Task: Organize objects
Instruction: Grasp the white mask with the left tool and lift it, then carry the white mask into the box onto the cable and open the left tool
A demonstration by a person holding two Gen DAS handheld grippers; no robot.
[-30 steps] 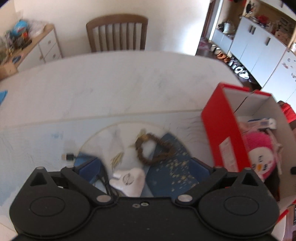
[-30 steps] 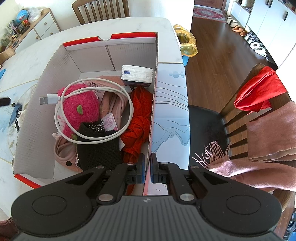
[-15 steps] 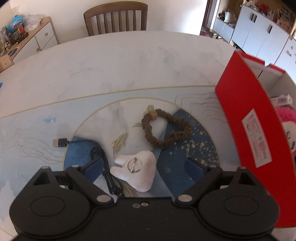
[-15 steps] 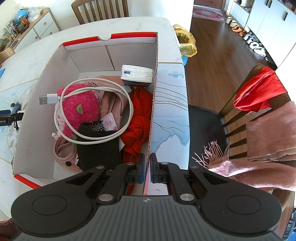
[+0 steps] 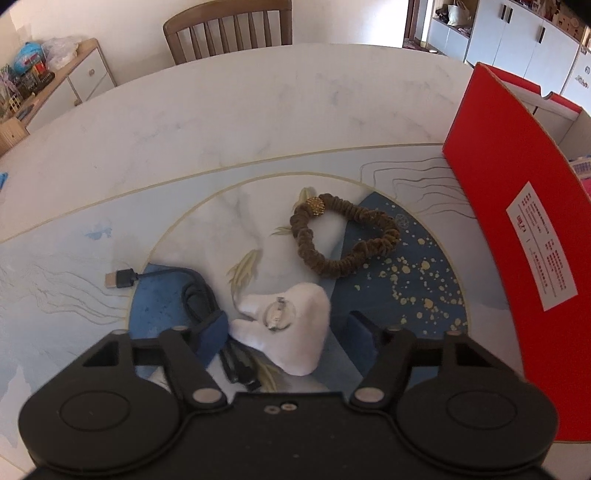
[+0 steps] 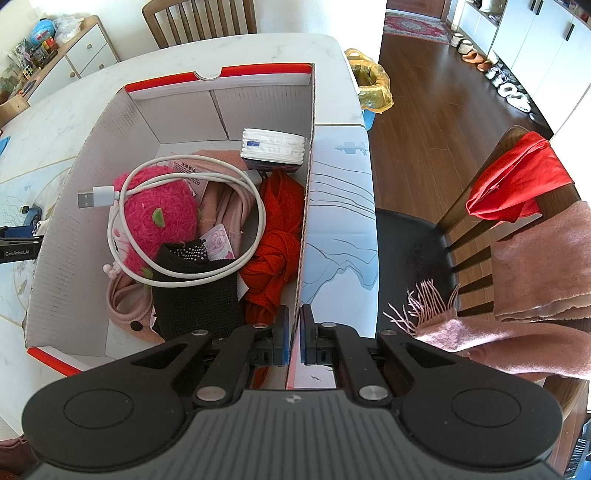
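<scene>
In the left wrist view my left gripper [image 5: 286, 328] is open, low over the table, its fingers on either side of a white plush brooch [image 5: 291, 325] with a metal pin. A black USB cable [image 5: 192, 291] lies by the left finger. A brown scrunchie [image 5: 343, 236] with a gold bead lies just beyond. The red box [image 5: 517, 229] stands to the right. In the right wrist view my right gripper [image 6: 294, 336] is shut on the right wall of the box [image 6: 304, 221]. Inside lie a white cable [image 6: 184, 225], a pink plush toy [image 6: 159, 218], a tissue pack [image 6: 273, 147] and red cloth [image 6: 277, 236].
The white marble table [image 5: 221, 110] with a blue patterned mat extends beyond. A wooden chair [image 5: 229, 29] stands at the far side. Another chair [image 6: 517, 229] draped with red and pink cloths stands right of the box. A yellow bin [image 6: 371, 86] sits on the floor.
My left gripper has moved down and forward, so the white brooch now lies between its open fingers. My right gripper has held still on the box wall.
</scene>
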